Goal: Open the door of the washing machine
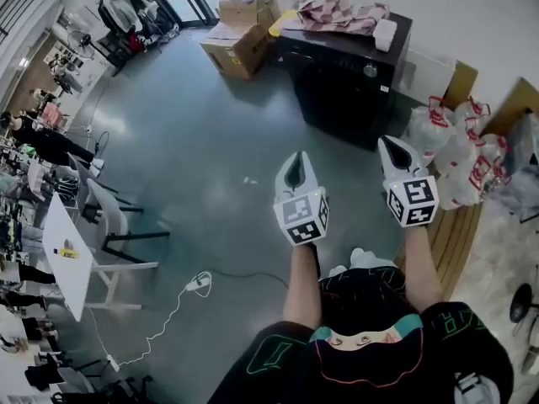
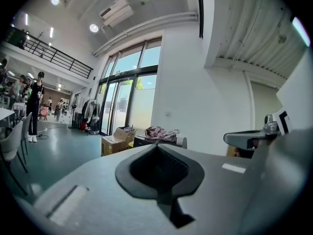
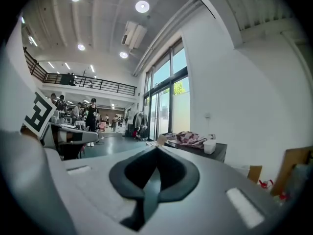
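Note:
The washing machine (image 1: 345, 82) is a black box against the far wall, with patterned clothes (image 1: 337, 11) and a white tub (image 1: 385, 34) on top. Its front is dark and I cannot make out the door. My left gripper (image 1: 296, 160) and right gripper (image 1: 390, 144) are held side by side in mid-air, well short of the machine, both shut and empty. In the left gripper view the closed left gripper (image 2: 157, 146) points toward the machine (image 2: 143, 141). In the right gripper view the shut right gripper (image 3: 156, 148) has the machine (image 3: 217, 152) ahead to its right.
Cardboard boxes (image 1: 240, 36) stand left of the machine. White plastic bags (image 1: 459, 146) and a wooden pallet (image 1: 455, 234) lie to its right. A white table (image 1: 67, 251) with chairs and several people are at far left. A cable (image 1: 198, 284) trails over the grey floor.

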A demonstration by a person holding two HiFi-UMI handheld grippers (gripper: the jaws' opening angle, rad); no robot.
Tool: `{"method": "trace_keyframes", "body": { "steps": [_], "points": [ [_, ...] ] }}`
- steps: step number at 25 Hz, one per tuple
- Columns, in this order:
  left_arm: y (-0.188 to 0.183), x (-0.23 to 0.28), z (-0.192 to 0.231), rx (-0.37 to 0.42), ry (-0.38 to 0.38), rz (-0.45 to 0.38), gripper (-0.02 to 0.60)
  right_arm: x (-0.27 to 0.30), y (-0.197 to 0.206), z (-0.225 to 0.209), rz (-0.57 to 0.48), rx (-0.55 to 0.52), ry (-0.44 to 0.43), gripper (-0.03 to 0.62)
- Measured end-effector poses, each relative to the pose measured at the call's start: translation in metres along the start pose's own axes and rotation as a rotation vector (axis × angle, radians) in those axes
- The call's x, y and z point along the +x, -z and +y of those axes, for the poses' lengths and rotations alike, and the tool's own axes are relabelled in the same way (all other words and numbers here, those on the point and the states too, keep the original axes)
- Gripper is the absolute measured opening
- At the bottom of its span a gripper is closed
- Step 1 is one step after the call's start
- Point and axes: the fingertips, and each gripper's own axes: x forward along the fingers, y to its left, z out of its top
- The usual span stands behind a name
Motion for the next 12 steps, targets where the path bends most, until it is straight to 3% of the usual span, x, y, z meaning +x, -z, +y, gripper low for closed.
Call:
{"method": "trace_keyframes", "body": {
  "steps": [12],
  "points": [
    [0.025,0.036,-0.015,-0.056,0.046,0.051,0.011,0.007,0.004,-0.036,0.041,-0.030,0.042,0.003]
  ]
}}
